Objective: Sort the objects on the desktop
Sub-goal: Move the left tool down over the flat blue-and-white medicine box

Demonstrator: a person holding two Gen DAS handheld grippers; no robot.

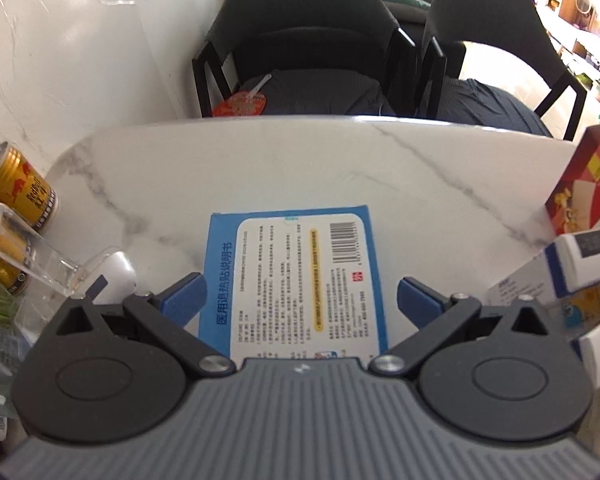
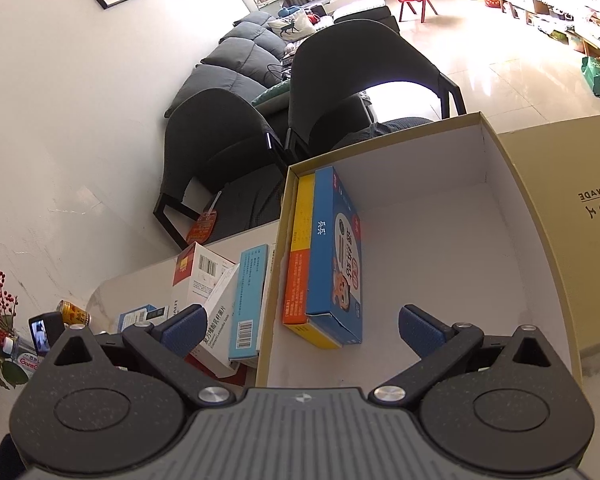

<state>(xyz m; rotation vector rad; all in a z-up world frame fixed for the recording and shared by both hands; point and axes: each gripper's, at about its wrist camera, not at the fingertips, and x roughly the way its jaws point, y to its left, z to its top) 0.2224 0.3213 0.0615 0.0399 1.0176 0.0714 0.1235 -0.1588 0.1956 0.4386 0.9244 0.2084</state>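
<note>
Left wrist view: the left gripper (image 1: 300, 300) hangs wide open and empty over a flat blue medicine box with a white printed label (image 1: 296, 276) lying on the white marble bench (image 1: 260, 160).
The box lies label-up between the spread blue pads without touching them, likely lined up as the next thing to grasp. In the right wrist view the right gripper (image 2: 300, 330) is equally wide open and holds nothing, poised over the tan cardboard storage box with a white inside (image 2: 420, 240). There a blue carton (image 2: 336, 256) and a yellow-and-orange carton (image 2: 300, 256) stand on edge, side by side against the left wall, probably to leave room. More white and blue cartons (image 2: 220, 292) wait on the bench just outside that wall.
</note>
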